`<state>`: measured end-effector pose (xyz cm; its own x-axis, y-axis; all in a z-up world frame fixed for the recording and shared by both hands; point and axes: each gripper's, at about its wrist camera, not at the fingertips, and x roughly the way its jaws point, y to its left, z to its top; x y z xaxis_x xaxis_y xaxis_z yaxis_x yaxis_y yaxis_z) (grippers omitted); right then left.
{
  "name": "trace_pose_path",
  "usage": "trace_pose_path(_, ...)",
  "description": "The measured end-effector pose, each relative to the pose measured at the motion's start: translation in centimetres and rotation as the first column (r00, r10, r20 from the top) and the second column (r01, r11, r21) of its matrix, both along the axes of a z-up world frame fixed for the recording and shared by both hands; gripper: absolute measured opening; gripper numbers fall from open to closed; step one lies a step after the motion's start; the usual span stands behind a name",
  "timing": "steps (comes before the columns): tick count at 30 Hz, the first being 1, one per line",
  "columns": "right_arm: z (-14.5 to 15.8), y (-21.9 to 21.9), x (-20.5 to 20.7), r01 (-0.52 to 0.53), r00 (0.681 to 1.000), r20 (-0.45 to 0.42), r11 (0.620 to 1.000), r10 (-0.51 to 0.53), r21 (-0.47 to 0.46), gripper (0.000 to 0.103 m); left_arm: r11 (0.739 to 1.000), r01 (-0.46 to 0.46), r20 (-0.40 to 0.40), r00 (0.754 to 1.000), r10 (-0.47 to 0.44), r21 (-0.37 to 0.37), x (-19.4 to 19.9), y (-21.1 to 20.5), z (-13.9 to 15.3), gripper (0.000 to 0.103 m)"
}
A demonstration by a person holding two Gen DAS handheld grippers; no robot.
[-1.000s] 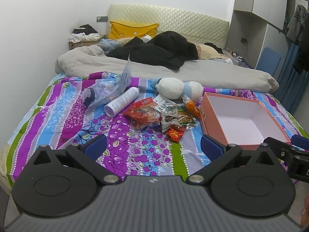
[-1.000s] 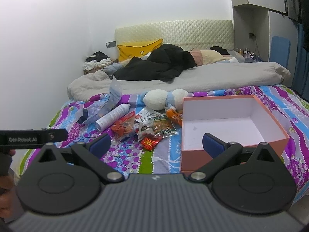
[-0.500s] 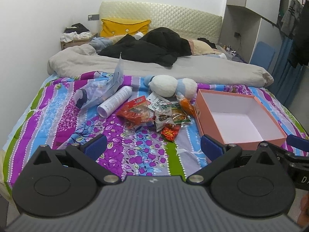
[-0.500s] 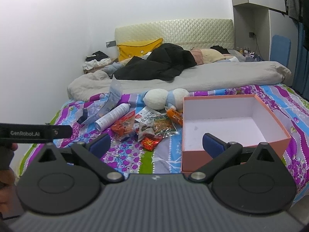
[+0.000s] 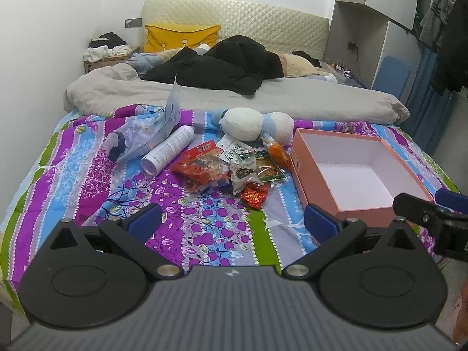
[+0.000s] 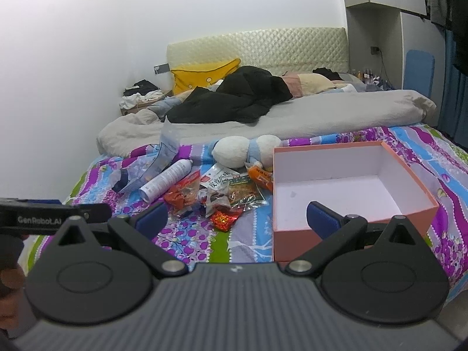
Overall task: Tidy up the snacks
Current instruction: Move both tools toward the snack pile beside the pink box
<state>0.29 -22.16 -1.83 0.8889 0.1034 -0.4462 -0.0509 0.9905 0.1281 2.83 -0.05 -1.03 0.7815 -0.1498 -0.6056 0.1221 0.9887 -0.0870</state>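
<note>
A bed with a purple, blue and green floral sheet carries everything. An open salmon-pink cardboard box with a white inside sits toward its right edge. A heap of crinkled red, green and orange snack packets lies mid-bed, just left of the box. The left gripper and right gripper hang over the bed's near edge, jaws released, holding nothing.

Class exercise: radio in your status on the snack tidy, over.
Left gripper and right gripper open, empty. Snack packets piled beside empty orange box. Plush toy and spray can touch the pile.

White-walled bedroom, quilted cream headboard, grey duvet, floral striped bedsheet.
</note>
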Motion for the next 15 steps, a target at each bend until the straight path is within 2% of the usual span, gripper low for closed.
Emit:
trace_pose_path(6, 0.2, 0.2, 1.4, 0.025, 1.000, 0.010, 0.999, -0.025, -0.022, 0.103, 1.000, -0.015, -0.003, 1.000, 0.015, -0.012, 0.3, 0.9, -0.2, 0.103)
trace_pose_path(9, -0.2, -0.2, 2.0, 0.083, 0.996, -0.030, 0.996, -0.083, -0.023, 0.103, 0.999, -0.017, -0.006, 1.000, 0.017, -0.027, 0.5, 1.3, -0.2, 0.103)
trace_pose_path(15, -1.0, 0.2, 2.3, 0.019, 0.998, -0.057, 1.000, -0.021, -0.024, 0.103, 1.000, -0.001, -0.004, 1.000, 0.001, -0.014, 0.8, 1.1, -0.4, 0.103)
